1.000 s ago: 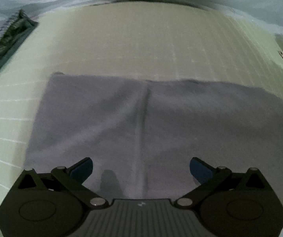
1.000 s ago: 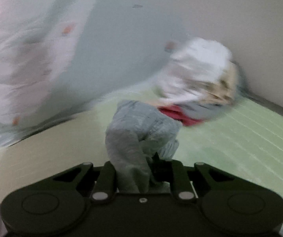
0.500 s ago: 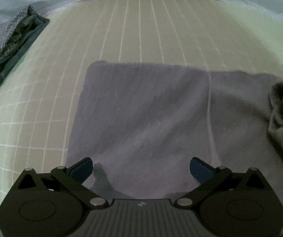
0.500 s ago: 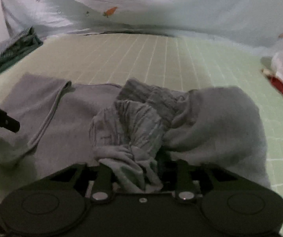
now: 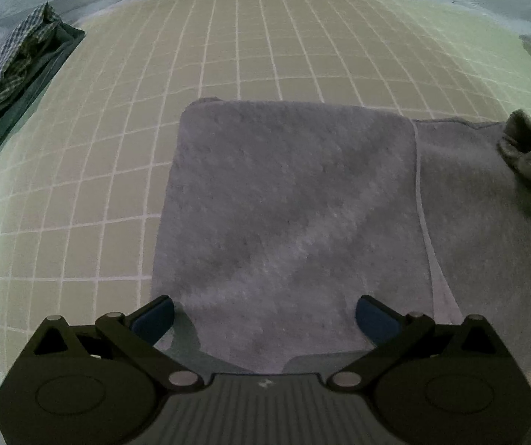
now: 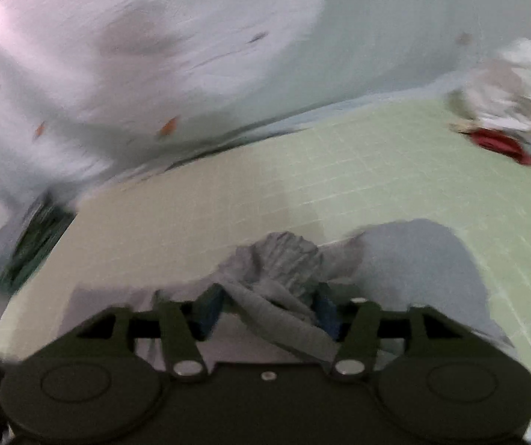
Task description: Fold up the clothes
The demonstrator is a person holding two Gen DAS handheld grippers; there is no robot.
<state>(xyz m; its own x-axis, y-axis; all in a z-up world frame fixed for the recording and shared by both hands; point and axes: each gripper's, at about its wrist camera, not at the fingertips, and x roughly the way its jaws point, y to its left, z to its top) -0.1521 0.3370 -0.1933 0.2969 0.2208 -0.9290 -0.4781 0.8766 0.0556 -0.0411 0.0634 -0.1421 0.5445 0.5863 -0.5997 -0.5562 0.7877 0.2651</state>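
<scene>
a: where does the soft grey fleece garment [image 5: 287, 215] lie?
b: spread flat on the pale green mat with white grid lines [image 5: 117, 141], one panel folded over the other, its long light edge running down the right side in the left wrist view.
a: and the left gripper [image 5: 264, 315]?
b: it hovers low over the near hem, blue-padded fingers [image 5: 154, 317] spread wide apart, gripping nothing.
a: the right gripper [image 6: 265, 313]?
b: its view is blurred, yet the blue pads stand partly apart with a bunched fold of the grey cloth [image 6: 280, 267] between them; whether they pinch it cannot be told. the same bunch shows at the right edge of the left wrist view.
a: what else is on the mat?
b: a folded green-and-white checked garment [image 5: 9, 85] at the far left corner, a heap of white and red clothes [image 6: 513, 111] at the far right, and a white sheet with small orange marks [image 6: 135, 55] behind.
</scene>
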